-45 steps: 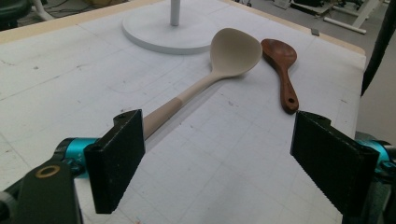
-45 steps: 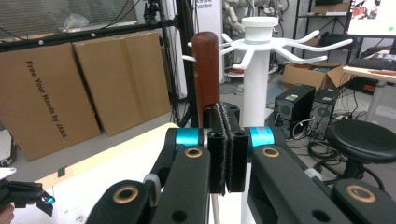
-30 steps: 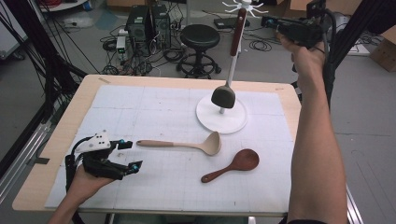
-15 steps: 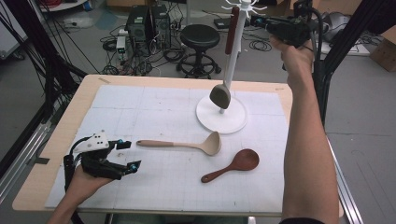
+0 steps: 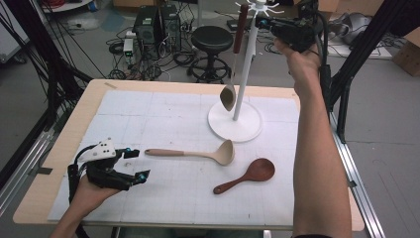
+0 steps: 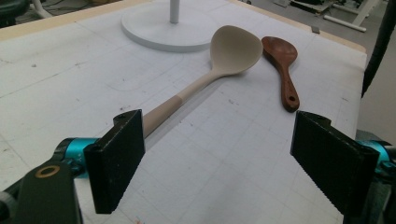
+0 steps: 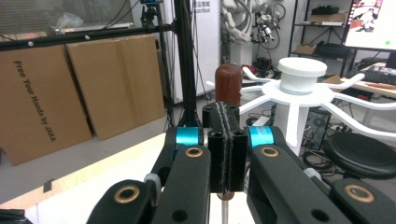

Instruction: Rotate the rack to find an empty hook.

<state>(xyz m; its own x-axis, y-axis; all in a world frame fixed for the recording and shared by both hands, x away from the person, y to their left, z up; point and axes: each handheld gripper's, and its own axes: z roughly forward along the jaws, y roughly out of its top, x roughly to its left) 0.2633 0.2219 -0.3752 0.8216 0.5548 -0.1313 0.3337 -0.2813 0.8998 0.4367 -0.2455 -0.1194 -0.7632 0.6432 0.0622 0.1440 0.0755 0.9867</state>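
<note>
High view first: three utensils on show. A dark ladle with a reddish-brown handle (image 5: 235, 64) hangs upright beside the white pronged stand (image 5: 246, 64) at upper centre, its bowl dangling just above the stand's round base. The right gripper (image 5: 262, 22) at the top of the frame has its jaws pressed together, right by the top of that handle; whether they pinch it cannot be told here. Below, in mid-frame, one pale beige wooden ladle (image 5: 198, 153) lies flat on the white gridded mat (image 5: 148, 114), and one dark brown wooden spoon (image 5: 246, 175) lies just right of it. At lower left the left gripper (image 5: 136, 163) rests on the mat, jaws spread, nothing between them.

Left gripper view: two black jaws stand wide apart at the bottom. The beige ladle's handle runs up from behind the left jaw; the brown spoon sits at upper right, close beside the bowl.

Right gripper view: jaws closed at centre, the reddish-brown handle tip poking up behind them, the white stand at right.
</note>
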